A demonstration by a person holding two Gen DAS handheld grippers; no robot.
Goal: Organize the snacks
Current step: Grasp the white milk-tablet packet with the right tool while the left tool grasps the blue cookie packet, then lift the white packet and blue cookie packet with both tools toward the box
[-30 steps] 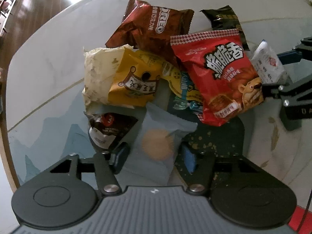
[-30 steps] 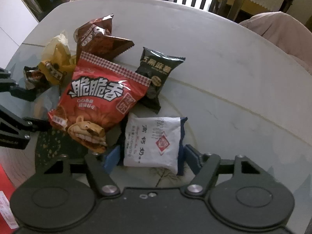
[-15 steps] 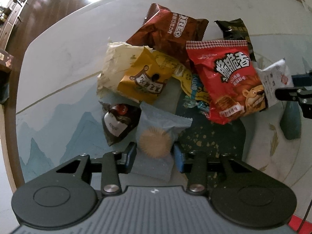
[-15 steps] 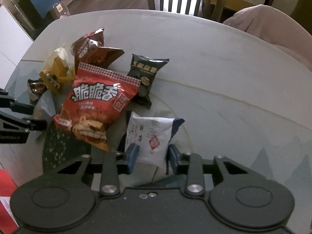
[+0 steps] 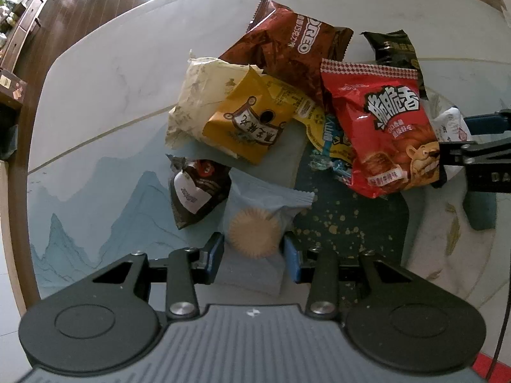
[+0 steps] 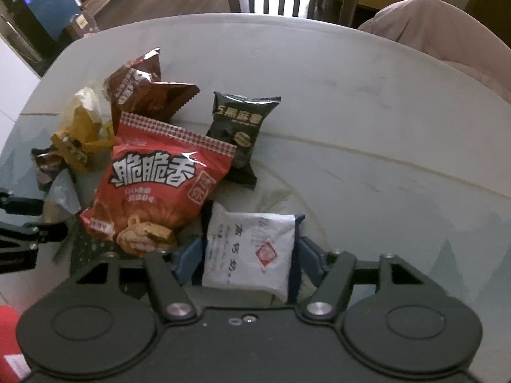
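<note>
The right gripper [image 6: 247, 257] is reopening after a brief pinch, its jaws now standing wide either side of the flat white foil sachet [image 6: 250, 252], so that pick is undone. The left gripper [image 5: 252, 253] is narrowing, jaws pressing the pale blue biscuit packet [image 5: 255, 226] between them, ready to lift.

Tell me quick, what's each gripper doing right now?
Left gripper: shut on the pale blue cookie packet.
Right gripper: open, tongs just widened, white packet between them.
</note>
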